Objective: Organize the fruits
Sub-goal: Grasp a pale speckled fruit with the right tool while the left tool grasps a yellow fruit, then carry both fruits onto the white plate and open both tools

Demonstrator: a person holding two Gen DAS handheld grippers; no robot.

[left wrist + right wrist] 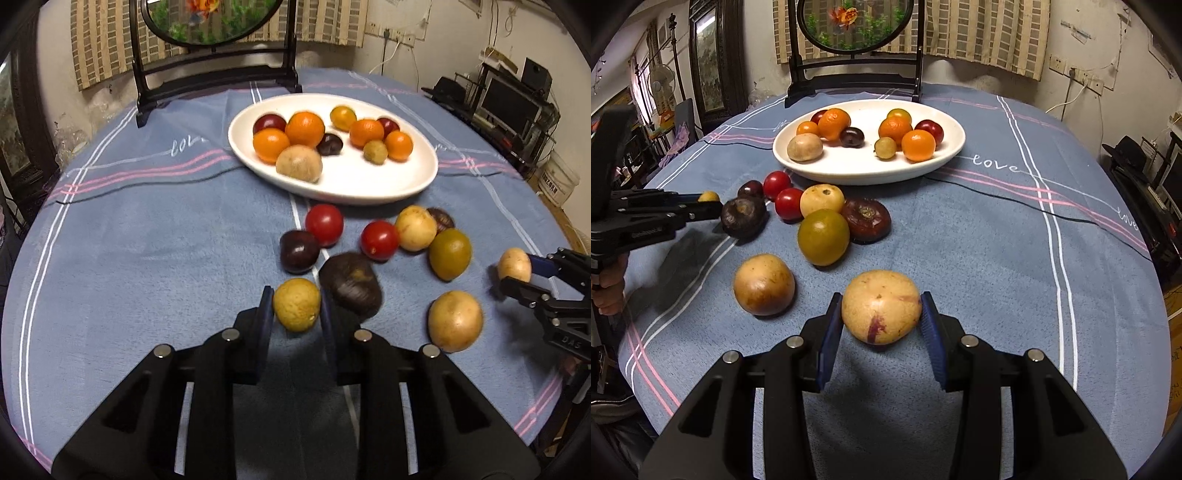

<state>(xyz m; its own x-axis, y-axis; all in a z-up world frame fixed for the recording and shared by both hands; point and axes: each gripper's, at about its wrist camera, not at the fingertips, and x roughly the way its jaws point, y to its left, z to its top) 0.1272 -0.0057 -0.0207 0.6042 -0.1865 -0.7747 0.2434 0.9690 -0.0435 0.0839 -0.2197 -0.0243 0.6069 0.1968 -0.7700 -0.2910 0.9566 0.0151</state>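
1. At the lower centre of the left wrist view, the left gripper [296, 308] has its jaws clamped on a small yellow-green fruit [296, 309], a pad pressing each side.
2. At the lower centre of the right wrist view, the right gripper [881, 319] pinches a tan fruit with a purple streak [881, 306] in the same way, jaws set wider for its girth.
3. Both fruits are roundish, so no long axis matters; I judge the coming move to be a carry up-frame to the white plate [369, 188], which lies straight ahead of both sets of jaws.
4. Between jaws and plate, loose fruit crowds the blue tablecloth [147, 240]: a dark wrinkled fruit [351, 286] touching the left gripper's right pad, two red tomatoes [324, 224], a plum [298, 251], an olive-green fruit [450, 253] and a big tan fruit [455, 320].
5. The path probably needs height to clear them.
6. The plate already holds oranges [304, 129], plums and pale fruit; its near half is bare.
7. Behind stands a dark-framed oval screen [218, 55].
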